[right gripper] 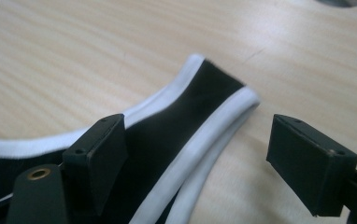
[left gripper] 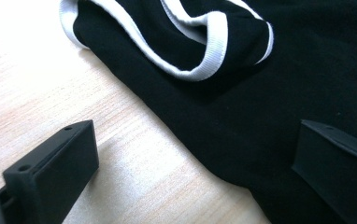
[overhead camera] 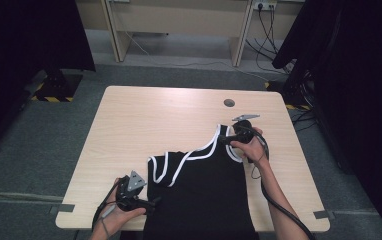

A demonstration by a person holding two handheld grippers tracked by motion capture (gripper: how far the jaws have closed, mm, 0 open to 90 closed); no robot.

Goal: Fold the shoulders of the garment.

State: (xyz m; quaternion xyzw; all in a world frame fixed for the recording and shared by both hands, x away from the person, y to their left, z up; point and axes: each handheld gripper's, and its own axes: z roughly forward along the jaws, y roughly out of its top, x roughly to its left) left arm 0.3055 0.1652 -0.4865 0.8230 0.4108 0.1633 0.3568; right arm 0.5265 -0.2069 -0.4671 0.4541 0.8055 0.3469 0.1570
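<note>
Here, wide fingers of right gripper (overhead camera: 227, 140) straddling shoulder strap (right gripper: 200, 107) of black tank top (overhead camera: 204, 195), ready to pinch; left gripper (overhead camera: 155, 202) wide at its side hem near table's (overhead camera: 144, 115) front edge.

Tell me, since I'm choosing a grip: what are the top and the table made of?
The top looks like soft matte black knit, with ribbed white trim at its openings. The table seems to be smooth pale wood-grain laminate with a slight sheen.

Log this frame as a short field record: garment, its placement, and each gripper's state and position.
garment: black tank top with white trim
placement: flat on the wooden table, hem over the near edge
left gripper: open, astride the top's side edge
right gripper: open, around the far shoulder strap, not clamped
</note>
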